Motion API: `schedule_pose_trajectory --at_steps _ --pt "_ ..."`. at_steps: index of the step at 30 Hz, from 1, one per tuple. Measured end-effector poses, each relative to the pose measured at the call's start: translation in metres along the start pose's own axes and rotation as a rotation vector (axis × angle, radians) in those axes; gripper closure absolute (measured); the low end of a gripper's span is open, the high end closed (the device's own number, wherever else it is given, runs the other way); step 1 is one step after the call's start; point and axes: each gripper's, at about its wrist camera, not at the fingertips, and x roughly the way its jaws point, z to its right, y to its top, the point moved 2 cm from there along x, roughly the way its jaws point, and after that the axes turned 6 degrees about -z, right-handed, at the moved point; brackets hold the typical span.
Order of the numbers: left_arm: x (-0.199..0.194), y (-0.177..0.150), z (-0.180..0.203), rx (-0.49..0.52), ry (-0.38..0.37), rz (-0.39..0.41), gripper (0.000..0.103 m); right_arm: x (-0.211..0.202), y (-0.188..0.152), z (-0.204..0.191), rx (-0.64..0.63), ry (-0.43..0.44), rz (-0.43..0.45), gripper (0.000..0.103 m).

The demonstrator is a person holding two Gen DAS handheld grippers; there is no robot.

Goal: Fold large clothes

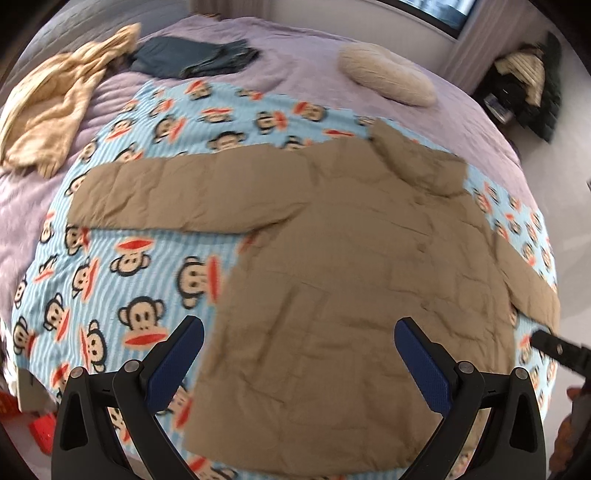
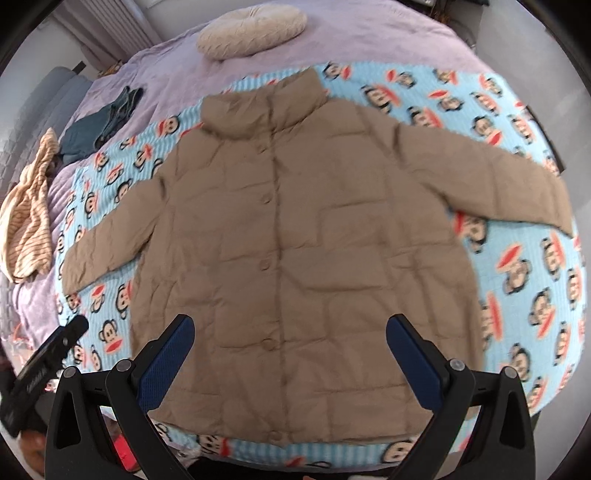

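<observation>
Lying flat, tan jacket (image 2: 295,236), collar pointing away, sleeves spread sideways

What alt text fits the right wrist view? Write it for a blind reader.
A tan puffer jacket lies flat, buttoned, sleeves spread, on a blue monkey-print blanket over a lilac bedspread. The open right gripper hovers above its hem, with a cream round cushion beyond the collar.

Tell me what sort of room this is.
Most likely a bedroom: a bed with a lilac quilted bedspread, a round cream cushion near its head, and a blue monkey-print blanket spread under a tan puffer jacket.
</observation>
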Motion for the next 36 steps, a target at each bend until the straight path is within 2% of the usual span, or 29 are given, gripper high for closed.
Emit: schedule_pose_trajectory --at_steps 5,9,13,21,24,32,33,34,35,36 --pt "0.039 0.006 -0.052 -0.087 0.008 -0.007 0.0 0.044 -0.003 -0.026 -0.047 0.002 -0.043 0.0" --pt "0.072 0.02 -0.101 -0.183 -0.028 0.004 0.0 0.081 -0.001 -0.049 -0.086 -0.006 -0.017 0.0" --pt "0.103 0.04 -0.147 -0.301 -0.093 0.041 0.0 0.12 0.004 -0.069 -0.128 -0.041 -0.081 0.0" --pt "0.175 0.073 -0.231 -0.505 -0.232 0.092 0.0 0.159 0.008 -0.099 -0.178 0.039 -0.047 0.0" --pt "0.179 0.084 -0.246 -0.554 -0.287 0.142 0.0 0.16 0.016 -0.104 -0.171 0.071 -0.016 0.0" --pt "0.178 0.129 -0.264 -0.586 -0.299 0.23 0.0 0.161 0.043 -0.132 -0.167 0.149 0.05 0.0" --pt "0.178 0.134 -0.264 -0.579 -0.289 0.234 0.006 0.162 0.048 -0.138 -0.173 0.15 0.059 0.0" --pt "0.178 0.138 -0.263 -0.566 -0.271 0.236 0.026 0.162 0.051 -0.141 -0.173 0.149 0.067 0.0" --pt "0.179 0.144 -0.261 -0.537 -0.261 0.226 0.041 0.162 0.053 -0.144 -0.171 0.15 0.074 0.0" --pt "0.182 0.149 -0.259 -0.499 -0.267 0.206 0.074 0.163 0.059 -0.149 -0.163 0.159 0.08 0.001"
